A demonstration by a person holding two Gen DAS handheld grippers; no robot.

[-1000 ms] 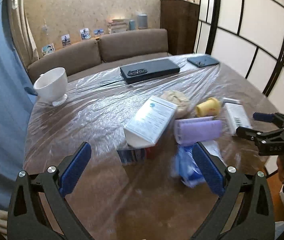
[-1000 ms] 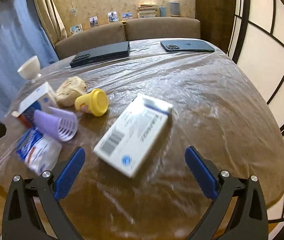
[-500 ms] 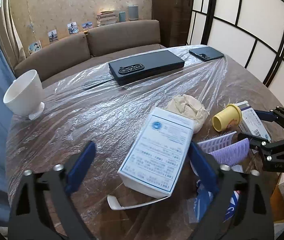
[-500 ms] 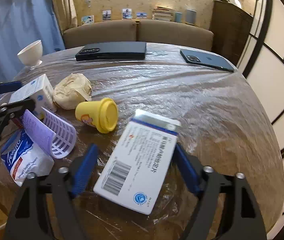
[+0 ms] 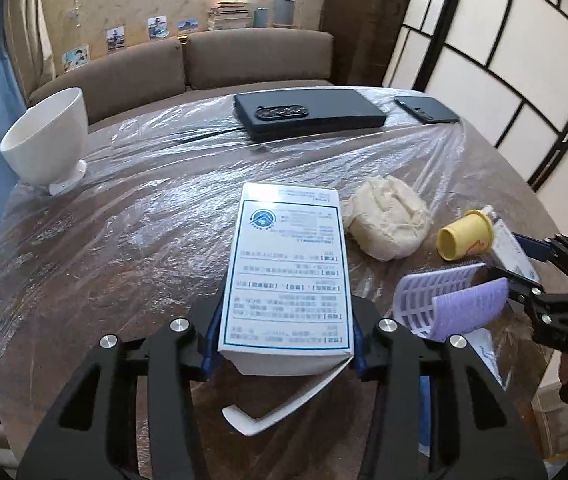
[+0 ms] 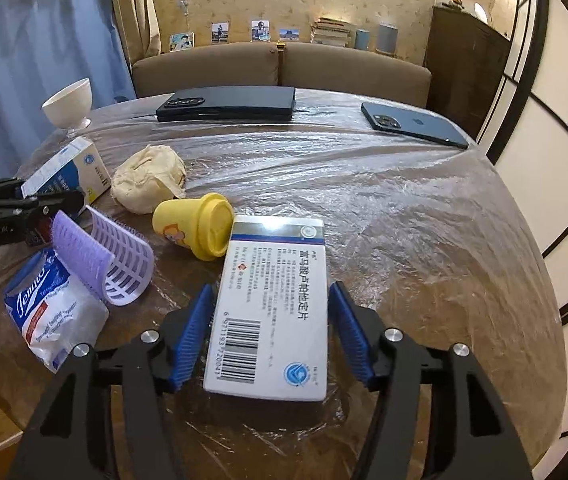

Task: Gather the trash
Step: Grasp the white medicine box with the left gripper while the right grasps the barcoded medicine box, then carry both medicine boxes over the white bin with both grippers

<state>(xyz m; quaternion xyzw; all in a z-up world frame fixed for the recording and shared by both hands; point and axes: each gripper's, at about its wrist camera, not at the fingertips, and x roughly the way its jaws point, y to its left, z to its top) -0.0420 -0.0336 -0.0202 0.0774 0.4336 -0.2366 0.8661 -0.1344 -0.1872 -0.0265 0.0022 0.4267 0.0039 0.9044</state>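
The left gripper pinches a white carton by its near end, blue pads pressed on both long sides (its open flap hangs toward 6 o'clock). The right gripper straddles a flat medicine box lying on the desk; its pads sit just beside the box edges, and contact cannot be told. At 11 o'clock from that box lies a yellow cup, with a crumpled tissue beyond.

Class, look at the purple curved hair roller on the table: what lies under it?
The purple roller rests partly on a tissue pack lying on the plastic-covered table. How far the pack reaches beneath it is hidden.
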